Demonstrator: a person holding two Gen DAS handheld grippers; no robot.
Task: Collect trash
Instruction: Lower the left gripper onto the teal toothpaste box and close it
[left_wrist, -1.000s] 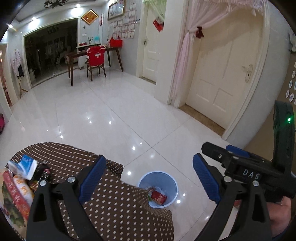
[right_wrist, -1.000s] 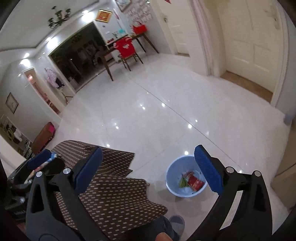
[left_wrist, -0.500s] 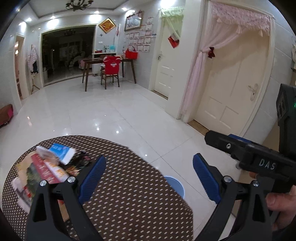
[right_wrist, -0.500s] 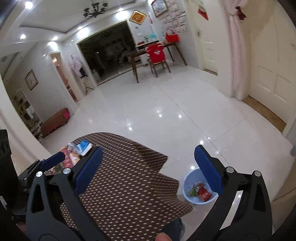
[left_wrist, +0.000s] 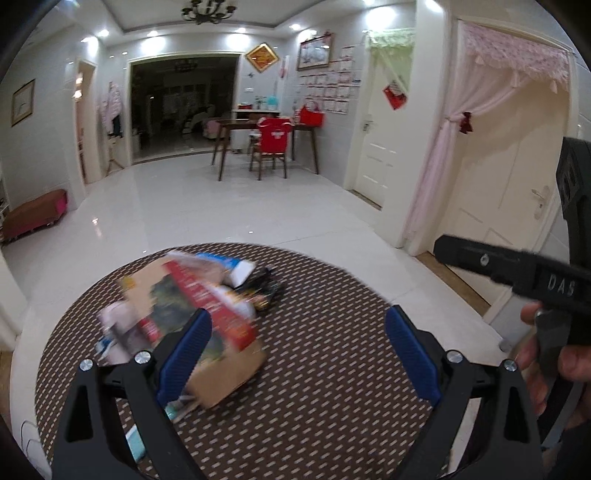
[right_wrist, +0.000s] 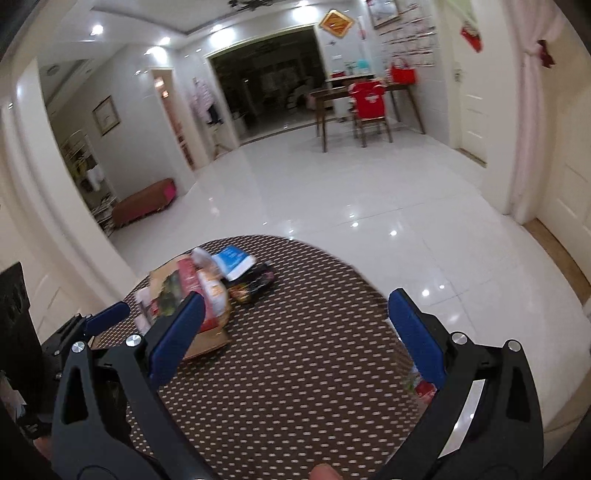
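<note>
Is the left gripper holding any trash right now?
No: the left gripper is open and empty, above the table, with the trash pile untouched.

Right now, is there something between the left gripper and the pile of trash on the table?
Nothing visible. The left gripper is open above the dotted tablecloth, and the trash pile lies just ahead on its left side, with only bare cloth between them.
</note>
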